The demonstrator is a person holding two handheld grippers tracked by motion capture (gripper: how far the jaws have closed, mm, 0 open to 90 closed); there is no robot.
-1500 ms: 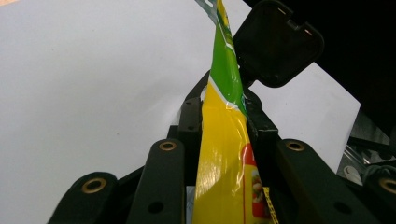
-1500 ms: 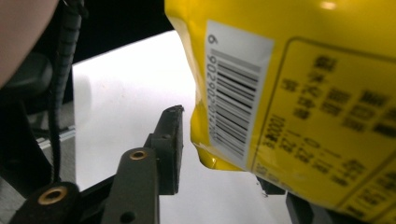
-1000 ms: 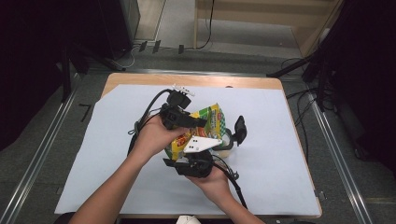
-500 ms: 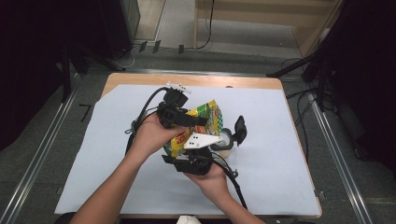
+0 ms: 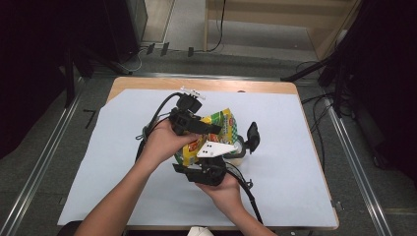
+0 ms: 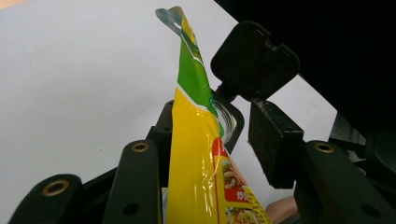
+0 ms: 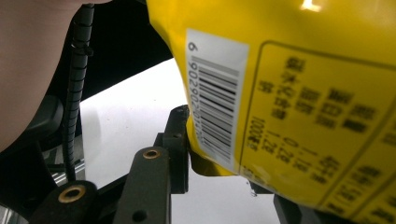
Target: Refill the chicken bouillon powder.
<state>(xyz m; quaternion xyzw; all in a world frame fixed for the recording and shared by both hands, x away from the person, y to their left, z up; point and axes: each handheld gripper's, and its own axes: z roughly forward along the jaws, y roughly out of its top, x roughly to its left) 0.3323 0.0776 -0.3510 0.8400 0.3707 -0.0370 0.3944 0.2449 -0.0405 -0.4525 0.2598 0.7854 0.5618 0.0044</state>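
Both grippers held the crinkly yellow-and-green foil snack packet (image 5: 216, 132) above the centre of the white paper-covered surface (image 5: 305, 177), the left gripper (image 5: 206, 129) pinching from 10 o'clock, the right gripper (image 5: 231, 147) clamping from 6 o'clock; opening it seemingly needed a pull apart.

white sheet (image 5: 295, 147) over wooden table (image 5: 206, 84), grey floor (image 5: 59, 147)

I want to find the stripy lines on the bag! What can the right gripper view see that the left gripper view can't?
Right gripper view alone: the barcode and printed text on the yellow back of the snack bag. Left gripper view alone: the bag's green top edge, seen edge-on, a small food picture and the other gripper's black pad. Both: the yellow bag between black jaws, above the white table cover.
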